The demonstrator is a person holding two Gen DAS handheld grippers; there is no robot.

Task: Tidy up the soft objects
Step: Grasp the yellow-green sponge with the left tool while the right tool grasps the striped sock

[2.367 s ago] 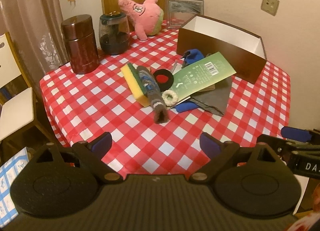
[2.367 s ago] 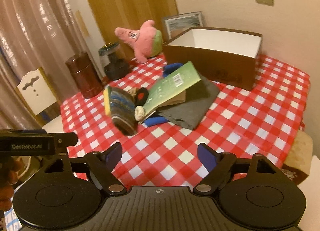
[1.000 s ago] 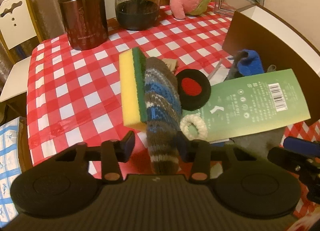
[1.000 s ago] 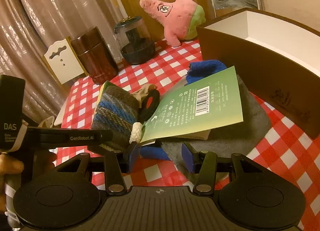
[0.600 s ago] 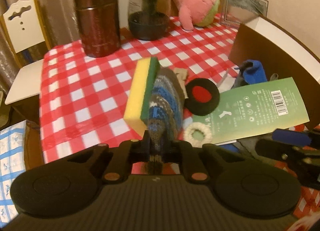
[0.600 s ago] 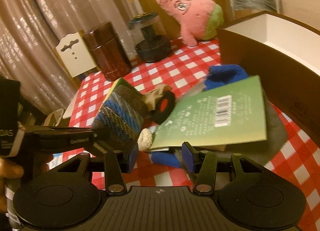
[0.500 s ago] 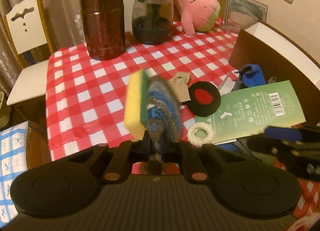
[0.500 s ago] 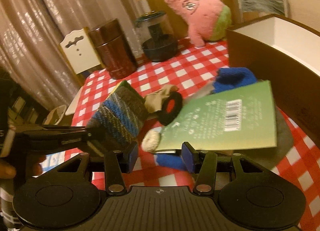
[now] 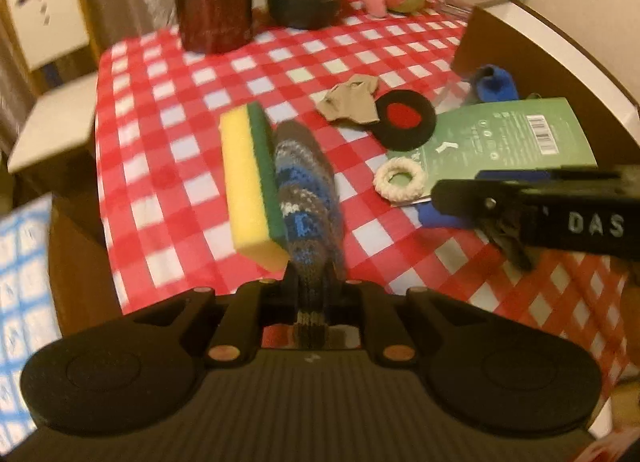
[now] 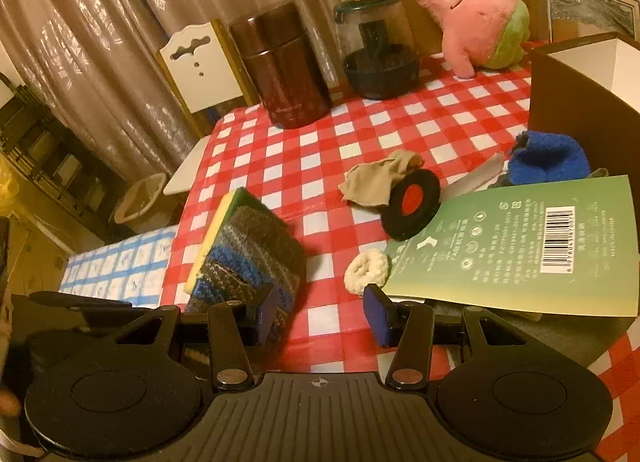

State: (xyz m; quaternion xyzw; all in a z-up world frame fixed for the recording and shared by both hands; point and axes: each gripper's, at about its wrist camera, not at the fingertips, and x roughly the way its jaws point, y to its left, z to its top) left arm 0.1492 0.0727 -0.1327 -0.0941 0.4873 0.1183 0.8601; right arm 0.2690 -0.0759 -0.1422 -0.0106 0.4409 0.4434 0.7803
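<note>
- Above the checked bench [image 9: 168, 134], your left tongs [image 9: 312, 294] pinch the knitted sock's [image 9: 308, 198] cuff, lifting it for sorting.
- Your right tongs [image 10: 320, 314] hover half spread, holding nothing, near the green card [image 10: 520, 258].

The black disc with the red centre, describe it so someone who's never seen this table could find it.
On the red-checked tablecloth, look beside the brown box at the green card. The black disc leans at its corner, overlapping a beige cloth: the only flat round piece with a red centre.
</note>
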